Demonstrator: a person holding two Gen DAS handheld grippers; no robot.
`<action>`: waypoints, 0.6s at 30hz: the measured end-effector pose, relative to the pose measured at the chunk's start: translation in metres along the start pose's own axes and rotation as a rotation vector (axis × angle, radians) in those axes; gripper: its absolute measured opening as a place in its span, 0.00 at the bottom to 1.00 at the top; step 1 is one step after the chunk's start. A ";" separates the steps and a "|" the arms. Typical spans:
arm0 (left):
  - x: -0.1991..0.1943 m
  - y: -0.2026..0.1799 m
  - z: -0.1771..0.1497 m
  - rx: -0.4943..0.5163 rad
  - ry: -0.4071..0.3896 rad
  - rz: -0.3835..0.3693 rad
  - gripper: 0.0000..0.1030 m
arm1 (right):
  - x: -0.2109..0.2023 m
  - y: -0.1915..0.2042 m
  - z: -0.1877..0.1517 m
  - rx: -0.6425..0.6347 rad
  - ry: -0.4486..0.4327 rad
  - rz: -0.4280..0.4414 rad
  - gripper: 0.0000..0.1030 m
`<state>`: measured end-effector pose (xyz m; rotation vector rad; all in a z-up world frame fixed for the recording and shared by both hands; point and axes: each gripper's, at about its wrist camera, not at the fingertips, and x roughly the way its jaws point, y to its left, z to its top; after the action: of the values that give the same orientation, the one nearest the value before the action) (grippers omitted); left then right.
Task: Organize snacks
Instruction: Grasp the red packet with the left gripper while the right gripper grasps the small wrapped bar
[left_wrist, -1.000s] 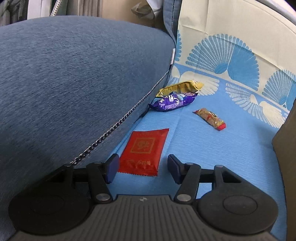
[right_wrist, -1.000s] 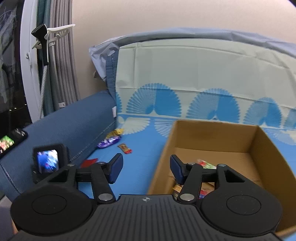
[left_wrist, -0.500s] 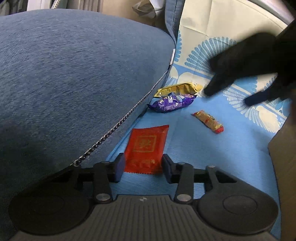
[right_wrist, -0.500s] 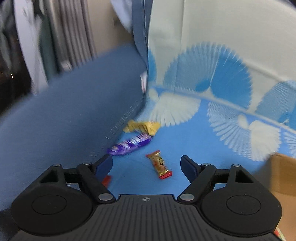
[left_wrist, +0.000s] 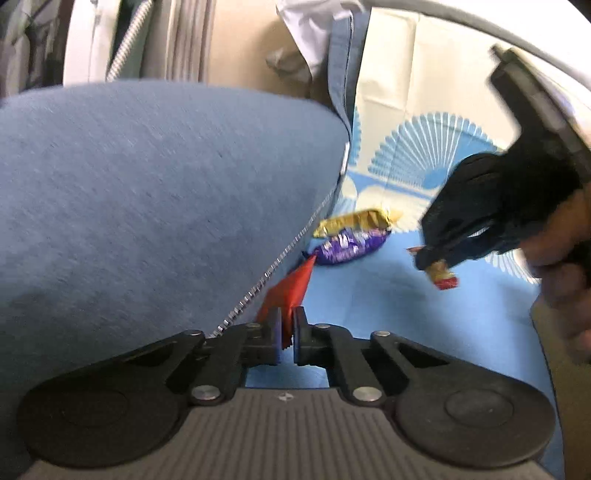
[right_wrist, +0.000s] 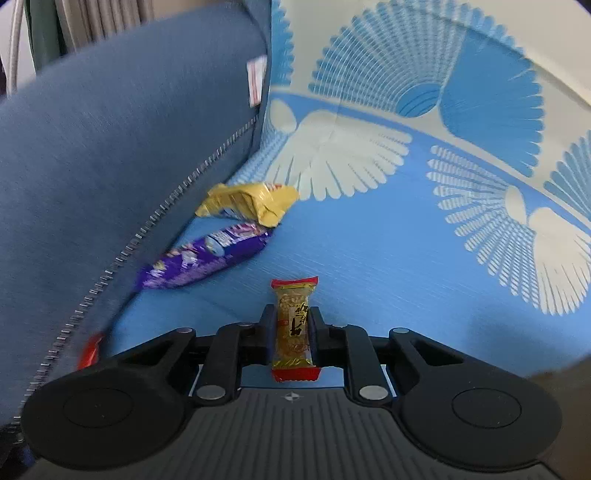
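Snacks are gripped: left tool (left_wrist: 285, 334) pinches the red packet (left_wrist: 286, 291), right tool (right_wrist: 293, 325) the gold bar (right_wrist: 294, 326); lift both gently.

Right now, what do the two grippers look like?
Both the left gripper and right gripper are black, with jointed linkage arms, silver pivot screws, round discs either side and a ribbed grey body. The left gripper's pads look blue.
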<state>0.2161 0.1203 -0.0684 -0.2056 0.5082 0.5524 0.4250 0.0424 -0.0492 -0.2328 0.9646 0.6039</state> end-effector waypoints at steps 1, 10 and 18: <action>-0.003 0.001 0.002 0.000 -0.010 -0.004 0.03 | -0.013 0.001 -0.002 0.008 -0.011 0.004 0.17; -0.047 0.006 0.012 0.011 -0.025 -0.178 0.02 | -0.164 0.020 -0.052 0.021 -0.148 0.019 0.17; -0.082 0.057 0.007 -0.261 0.262 -0.516 0.02 | -0.257 0.040 -0.150 0.107 -0.216 0.094 0.17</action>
<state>0.1277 0.1336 -0.0232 -0.6443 0.6088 0.0823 0.1886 -0.0890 0.0819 -0.0257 0.7986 0.6478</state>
